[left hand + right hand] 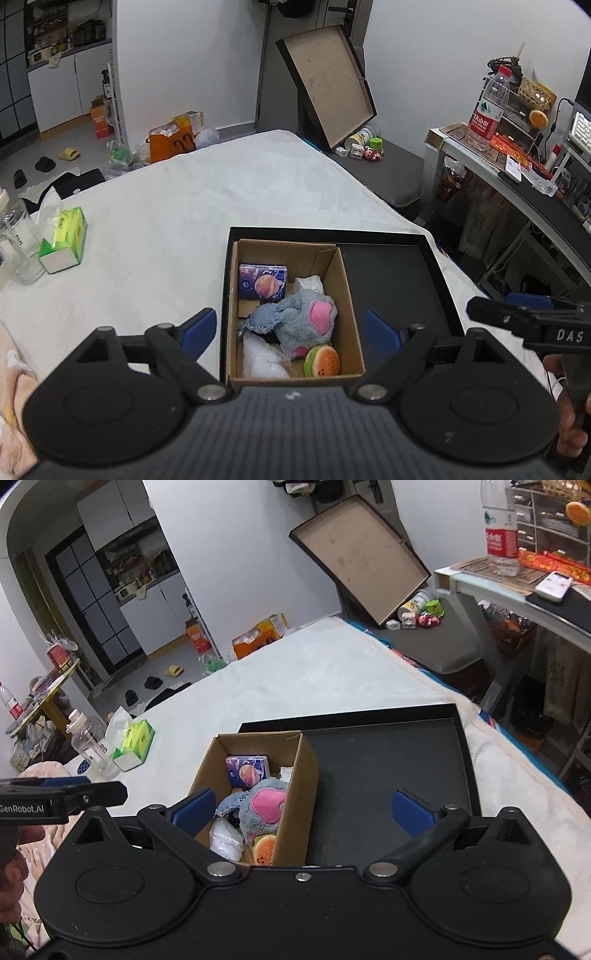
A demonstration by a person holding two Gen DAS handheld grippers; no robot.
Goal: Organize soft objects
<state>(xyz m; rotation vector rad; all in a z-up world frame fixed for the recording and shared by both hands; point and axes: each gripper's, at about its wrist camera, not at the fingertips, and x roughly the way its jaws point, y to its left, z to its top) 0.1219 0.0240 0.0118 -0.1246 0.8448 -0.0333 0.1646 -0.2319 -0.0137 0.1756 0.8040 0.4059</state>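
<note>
Soft objects sit packed in the cardboard box (295, 314), which stands in the left part of the black tray (399, 280) on the white bed (221, 192): blue plush (299, 321), tissue pack (263, 281), burger toy (322, 361). Box runs lengthwise away from the fingers, straight ahead and below the left gripper (299, 328), left of the right gripper (306, 808). Both grippers' jaws are spread wide, holding and touching nothing.
</note>
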